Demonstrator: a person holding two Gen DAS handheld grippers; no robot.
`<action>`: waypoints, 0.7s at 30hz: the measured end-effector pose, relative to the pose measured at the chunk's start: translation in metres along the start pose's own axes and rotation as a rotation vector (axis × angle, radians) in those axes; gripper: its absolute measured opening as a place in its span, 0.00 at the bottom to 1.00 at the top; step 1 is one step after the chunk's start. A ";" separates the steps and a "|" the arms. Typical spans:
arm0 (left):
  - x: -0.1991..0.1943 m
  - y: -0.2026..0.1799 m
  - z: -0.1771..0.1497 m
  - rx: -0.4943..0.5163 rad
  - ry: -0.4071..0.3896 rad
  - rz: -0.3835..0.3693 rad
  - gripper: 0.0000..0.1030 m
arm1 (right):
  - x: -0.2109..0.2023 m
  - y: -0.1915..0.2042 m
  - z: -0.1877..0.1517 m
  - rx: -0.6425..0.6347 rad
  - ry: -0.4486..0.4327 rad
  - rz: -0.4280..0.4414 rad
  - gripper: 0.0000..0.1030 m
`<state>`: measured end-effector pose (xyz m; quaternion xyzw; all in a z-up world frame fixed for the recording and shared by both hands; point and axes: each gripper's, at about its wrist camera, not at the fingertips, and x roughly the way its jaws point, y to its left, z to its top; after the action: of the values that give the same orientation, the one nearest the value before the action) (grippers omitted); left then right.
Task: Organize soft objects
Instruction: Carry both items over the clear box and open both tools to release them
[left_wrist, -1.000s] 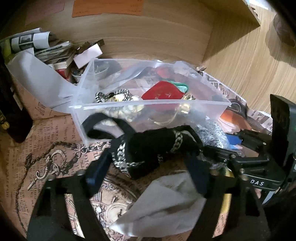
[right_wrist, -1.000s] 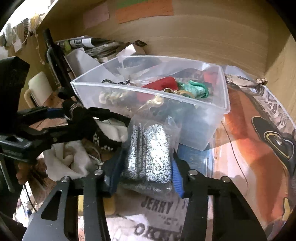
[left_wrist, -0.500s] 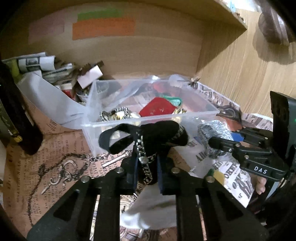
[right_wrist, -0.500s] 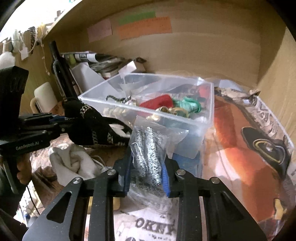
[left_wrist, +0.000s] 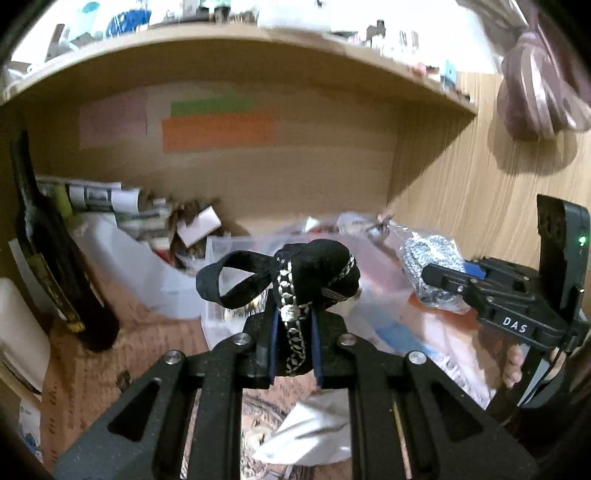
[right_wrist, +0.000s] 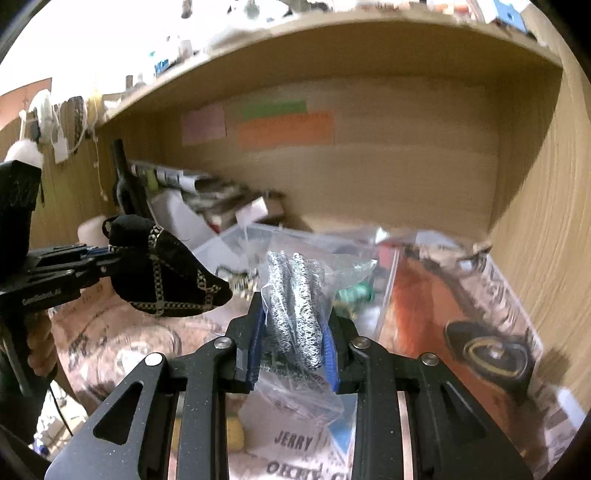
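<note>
In the left wrist view, our left gripper (left_wrist: 293, 347) sat at lower centre with its blue-padded fingers (left_wrist: 274, 343) pinching a black velvet pouch (left_wrist: 317, 273) trimmed with silver chain. The pouch stood up above the fingertips at the middle of the frame, and a black ribbon loop (left_wrist: 229, 277) curled off it toward the left. In the right wrist view the same pouch (right_wrist: 162, 273) showed at middle left, held clear of the tabletop.

Our right gripper (right_wrist: 293, 347) filled the lower centre of its own view, fingers (right_wrist: 255, 350) closed on a clear plastic bag (right_wrist: 306, 295) holding a black-and-white speckled fabric bundle (right_wrist: 295, 310). From the left wrist view that bag (left_wrist: 432, 266) appeared at middle right, gripped at the tip of the right tool.

Behind both held items, around the centre of each frame, lay a clear plastic bin (right_wrist: 384, 295), blurred; we could make out something green (right_wrist: 354, 293) inside it but little else. A dark bottle (left_wrist: 48, 258) stood at the left edge of the left wrist view, with stacked papers (left_wrist: 110, 206) beside it. Pink, green and orange paper notes (left_wrist: 218, 129) were stuck on the wooden back panel in the upper middle. A white cloth (left_wrist: 314, 432) lay on the printed table covering (left_wrist: 110, 369) at the bottom of the left wrist view, below the gripper.
</note>
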<state>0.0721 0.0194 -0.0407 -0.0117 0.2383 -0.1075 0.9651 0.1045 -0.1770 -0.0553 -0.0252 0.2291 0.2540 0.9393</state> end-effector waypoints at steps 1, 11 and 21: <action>-0.001 0.000 0.004 0.000 -0.012 0.002 0.13 | 0.000 0.000 0.003 0.000 -0.011 0.000 0.24; 0.025 0.009 0.038 -0.017 -0.060 0.065 0.14 | 0.022 -0.001 0.027 -0.013 -0.046 -0.016 0.24; 0.092 0.017 0.049 -0.009 0.021 0.102 0.14 | 0.079 -0.019 0.032 -0.005 0.061 -0.014 0.24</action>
<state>0.1778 0.0153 -0.0404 -0.0028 0.2494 -0.0573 0.9667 0.1879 -0.1509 -0.0629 -0.0368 0.2567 0.2469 0.9337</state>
